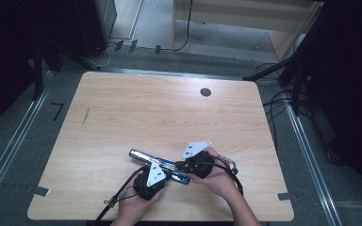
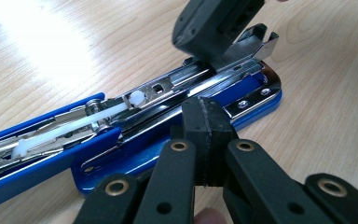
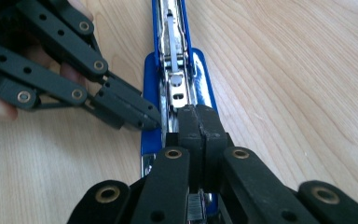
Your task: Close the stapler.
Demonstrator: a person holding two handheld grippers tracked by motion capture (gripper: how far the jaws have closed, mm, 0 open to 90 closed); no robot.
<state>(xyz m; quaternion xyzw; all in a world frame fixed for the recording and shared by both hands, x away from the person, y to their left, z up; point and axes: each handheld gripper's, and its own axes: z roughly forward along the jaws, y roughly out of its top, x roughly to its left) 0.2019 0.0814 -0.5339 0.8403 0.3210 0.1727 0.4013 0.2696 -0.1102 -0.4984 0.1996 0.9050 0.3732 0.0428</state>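
Blue stapler (image 1: pixel 159 166): opened flat on wooden table (image 1: pixel 169 113), lower centre of high view, lying diagonally from upper left to lower right. Metal magazine and white pusher rod (image 2: pixel 70 127) exposed, centre-left of left gripper view.

Left gripper (image 2: pixel 205 135): jaws closed, pads pressed together, tip resting against stapler base edge, bottom centre of frame.

Right gripper (image 3: pixel 199 135): jaws closed, tip on metal magazine channel at stapler's rear end, bottom centre of frame. Whether metal is pinched between pads: cannot tell.

- Left tongs (image 1: pixel 162 173): jaws closed, pads pressed together, tips pointing right.
- Right tongs (image 1: pixel 178 165): jaws closed, tips pointing left, close to the left tongs' tips.
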